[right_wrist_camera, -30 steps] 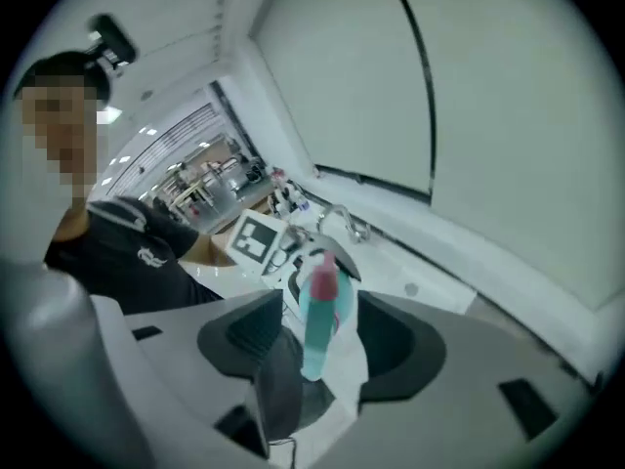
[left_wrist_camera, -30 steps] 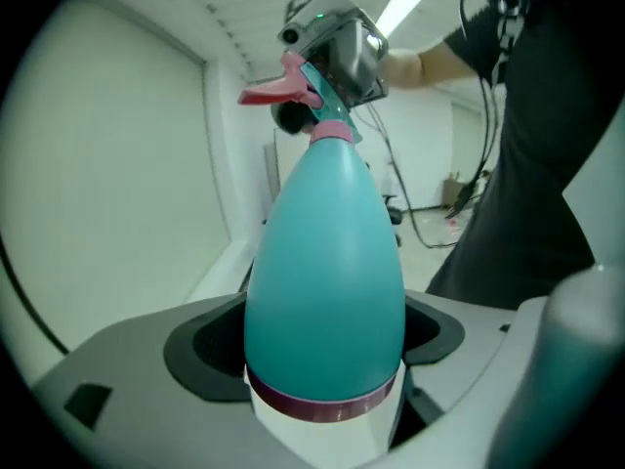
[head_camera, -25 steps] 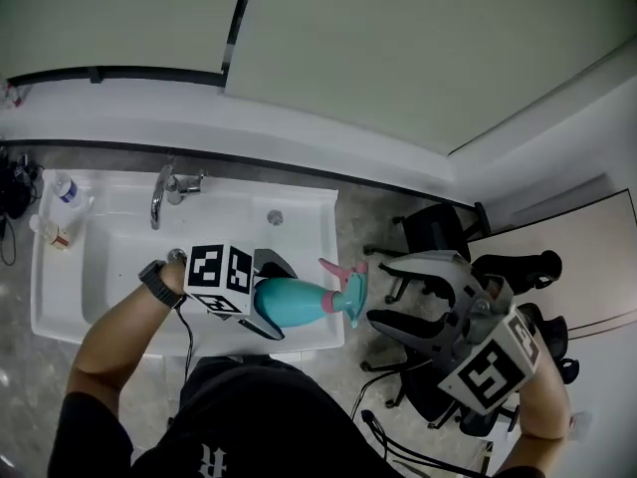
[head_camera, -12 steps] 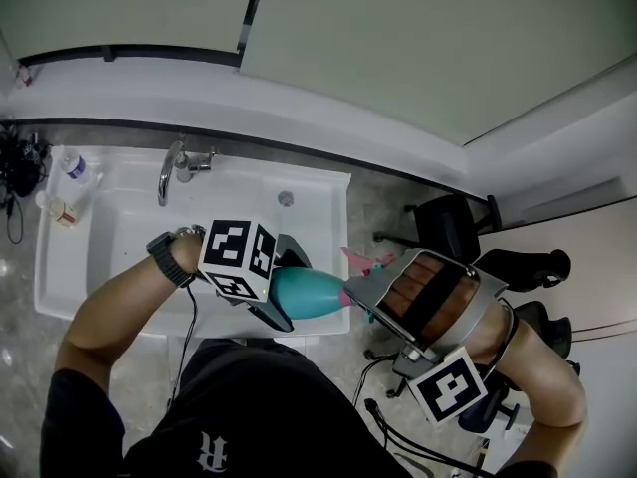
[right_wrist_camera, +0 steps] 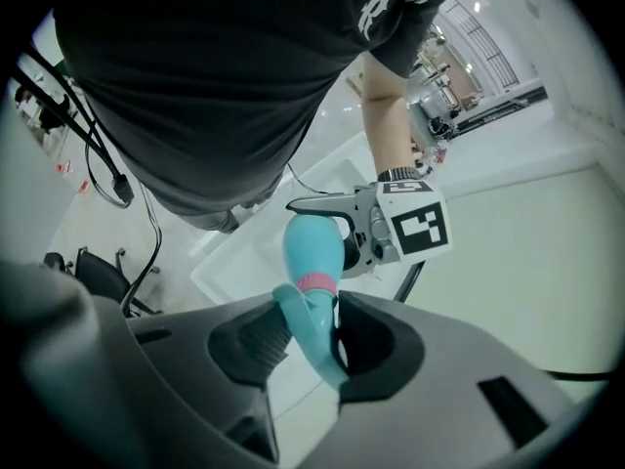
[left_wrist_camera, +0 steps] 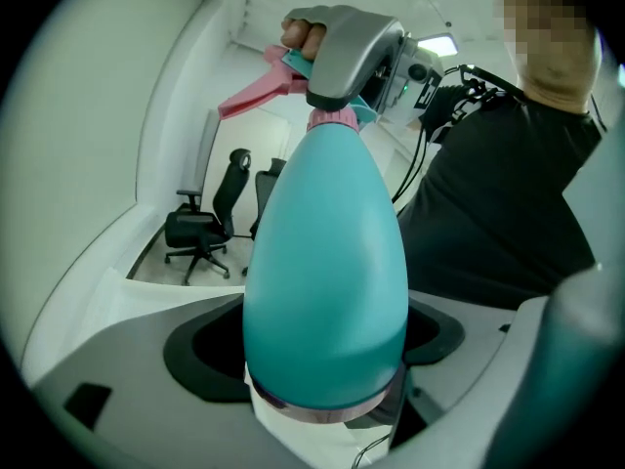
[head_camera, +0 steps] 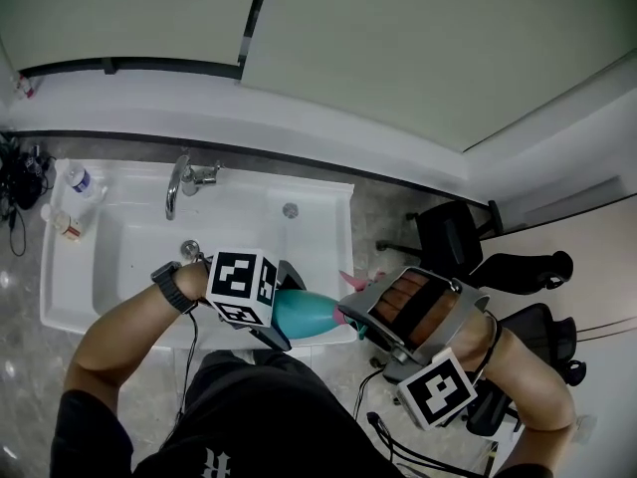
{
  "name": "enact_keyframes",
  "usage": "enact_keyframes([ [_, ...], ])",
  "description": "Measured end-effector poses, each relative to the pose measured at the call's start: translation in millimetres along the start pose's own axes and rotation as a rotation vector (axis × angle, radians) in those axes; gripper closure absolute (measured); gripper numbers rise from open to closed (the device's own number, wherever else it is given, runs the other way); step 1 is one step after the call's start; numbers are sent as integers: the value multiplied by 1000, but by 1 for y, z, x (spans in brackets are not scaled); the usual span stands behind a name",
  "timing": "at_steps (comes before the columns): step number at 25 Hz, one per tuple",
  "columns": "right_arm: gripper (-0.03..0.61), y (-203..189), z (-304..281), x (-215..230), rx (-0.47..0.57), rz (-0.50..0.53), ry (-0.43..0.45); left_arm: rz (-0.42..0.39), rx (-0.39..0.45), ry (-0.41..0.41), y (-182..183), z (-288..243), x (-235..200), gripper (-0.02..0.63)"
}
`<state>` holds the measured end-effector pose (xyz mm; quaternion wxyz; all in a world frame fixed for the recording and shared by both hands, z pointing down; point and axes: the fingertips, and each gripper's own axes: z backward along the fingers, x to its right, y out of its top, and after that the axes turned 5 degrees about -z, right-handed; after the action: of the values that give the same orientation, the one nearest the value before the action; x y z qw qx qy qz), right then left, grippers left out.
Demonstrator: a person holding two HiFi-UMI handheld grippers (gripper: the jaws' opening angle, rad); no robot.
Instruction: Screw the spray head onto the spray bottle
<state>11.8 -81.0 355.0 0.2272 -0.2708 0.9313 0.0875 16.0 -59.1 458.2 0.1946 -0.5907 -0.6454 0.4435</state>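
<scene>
Spray bottle (left_wrist_camera: 327,281): smooth teal plastic, tapering, likely light and slippery. Held in air over sink (head_camera: 109,257) front rim.
Left gripper (left_wrist_camera: 324,350): fingers clamped on wide base end, soundest hold.
Spray head (right_wrist_camera: 305,313): stiff thin plastic, sits on bottle neck. Trigger (left_wrist_camera: 256,91) probably fragile; better taken by body near collar (right_wrist_camera: 314,283).
Right gripper (right_wrist_camera: 311,340): fingers just been closing, now pinching spray head.

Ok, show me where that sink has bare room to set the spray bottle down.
Basin between faucet and front rim: bare but for the drain. Deck right of the faucet: free. Crowded: the back left corner, with small bottles, and the front right corner, under the spray bottle and spray head.
</scene>
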Motion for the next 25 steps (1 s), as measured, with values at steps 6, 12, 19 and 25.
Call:
enact_keyframes([
  [6,445,28,-8,-16,17,29,-118,20,-20,61,-22,-1,24,193],
  [12,446,71,17,-31,104,-11,-299,59,-121,108,-24,12,79,193],
  [19,446,116,52,-104,229,-20,-413,175,-313,148,-10,-29,158,193],
  [25,446,150,69,-175,317,-16,-400,279,-343,152,-8,-96,216,193],
])
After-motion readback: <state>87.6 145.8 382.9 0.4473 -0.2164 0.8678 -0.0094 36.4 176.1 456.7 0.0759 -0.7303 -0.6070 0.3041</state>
